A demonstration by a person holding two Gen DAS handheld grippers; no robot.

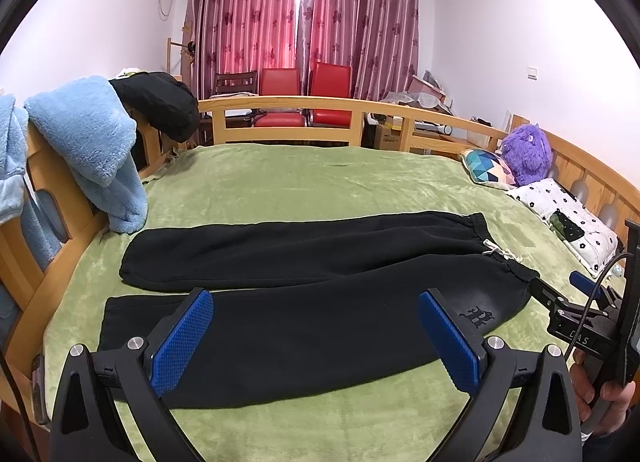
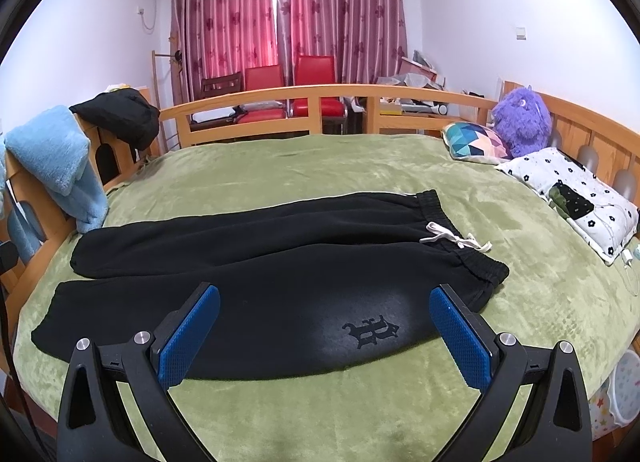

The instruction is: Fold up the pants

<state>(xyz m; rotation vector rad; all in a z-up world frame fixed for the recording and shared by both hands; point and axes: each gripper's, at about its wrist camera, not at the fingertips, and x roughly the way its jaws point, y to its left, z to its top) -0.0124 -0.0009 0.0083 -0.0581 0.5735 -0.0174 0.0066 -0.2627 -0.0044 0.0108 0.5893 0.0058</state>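
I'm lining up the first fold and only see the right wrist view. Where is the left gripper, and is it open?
Observer: The left gripper is open. It hovers over the near leg of the black fleece pants, between the hem and the printed logo.
Operator: How does my right gripper sit against the waistband from outside?
Observer: The right gripper is open. One black finger reaches the near corner of the elastic waistband; I can't tell if it touches.
Operator: Anything behind it?
Observer: Only a hand on its handle, at the bed's near edge.
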